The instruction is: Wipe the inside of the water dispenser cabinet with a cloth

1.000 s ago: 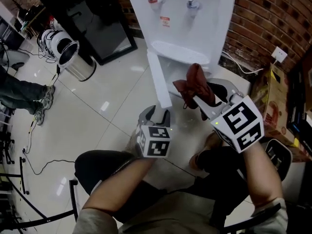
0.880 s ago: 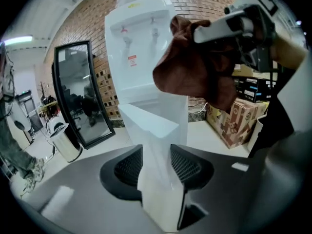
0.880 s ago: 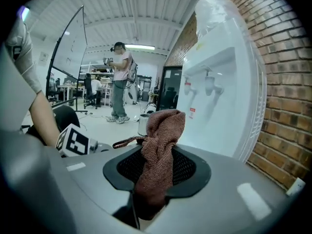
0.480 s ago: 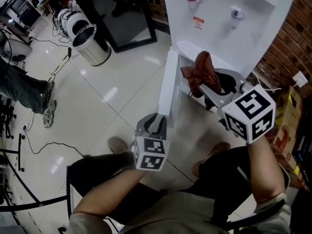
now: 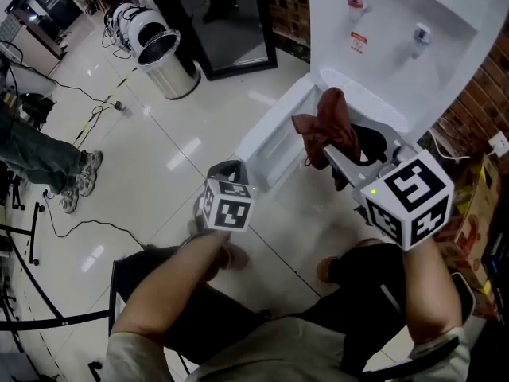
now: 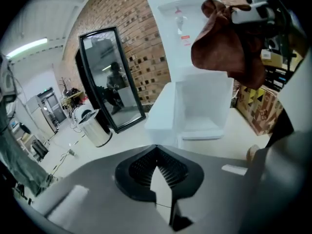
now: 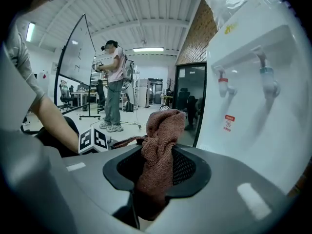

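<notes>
The white water dispenser (image 5: 413, 62) stands at the upper right, its low cabinet (image 5: 362, 138) open and its door (image 5: 274, 142) swung out to the left. My right gripper (image 5: 338, 156) is shut on a red-brown cloth (image 5: 324, 130), held just in front of the cabinet opening; the cloth (image 7: 158, 150) bunches up between the jaws. My left gripper (image 5: 227, 172) hovers over the floor left of the door. Its jaws have just been closing and now meet with nothing between them (image 6: 158, 172). From the left gripper view, the cabinet's white inside (image 6: 202, 106) lies ahead, with the cloth (image 6: 224, 43) above it.
A steel trash can (image 5: 163, 58) and a black-framed glass panel (image 5: 231, 22) stand at the back left. Cables (image 5: 71, 229) trail over the glossy tile floor, where a person (image 5: 40, 161) stands at the left edge. A cardboard box (image 5: 477, 205) and a brick wall (image 5: 477, 110) close off the right.
The cabinet door has swung wider open. My left gripper has drawn away to the left and its jaws have closed. The right gripper still carries the cloth, now closer to the opening.
</notes>
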The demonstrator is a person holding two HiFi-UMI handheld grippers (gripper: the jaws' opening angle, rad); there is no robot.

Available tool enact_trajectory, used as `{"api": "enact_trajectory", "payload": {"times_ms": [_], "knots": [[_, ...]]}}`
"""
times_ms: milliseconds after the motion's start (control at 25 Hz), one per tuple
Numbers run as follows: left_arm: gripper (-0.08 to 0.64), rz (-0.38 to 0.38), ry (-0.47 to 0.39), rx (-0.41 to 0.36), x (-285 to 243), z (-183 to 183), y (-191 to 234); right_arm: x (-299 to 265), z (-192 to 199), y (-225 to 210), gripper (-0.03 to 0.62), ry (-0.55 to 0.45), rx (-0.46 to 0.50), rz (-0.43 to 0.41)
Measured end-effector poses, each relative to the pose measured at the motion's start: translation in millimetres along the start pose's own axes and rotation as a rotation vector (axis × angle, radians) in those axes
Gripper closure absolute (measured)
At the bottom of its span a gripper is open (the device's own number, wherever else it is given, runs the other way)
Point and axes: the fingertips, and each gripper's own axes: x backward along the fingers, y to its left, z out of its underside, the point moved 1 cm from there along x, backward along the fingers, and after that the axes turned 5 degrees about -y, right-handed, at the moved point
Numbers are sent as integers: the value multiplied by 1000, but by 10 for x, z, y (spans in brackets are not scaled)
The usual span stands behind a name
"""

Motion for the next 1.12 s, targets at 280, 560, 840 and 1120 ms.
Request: {"api": "enact_trajectory", "payload": {"times_ms": [280,560,840,1120], "knots": [[363,293,-21,-31,222,-160,-100,-51,-160,120,445,-29,5,30],[307,316,-27,-20,12,-209,-149,-371,-139,250,445,-4,10,10],[370,322,-17,48,-259,-322,228,-804,-150,353,445,12,49,-25],[368,338,-31,-21,-495,-398,550,-1291,-285,447,443,-49,21,-40]]}}
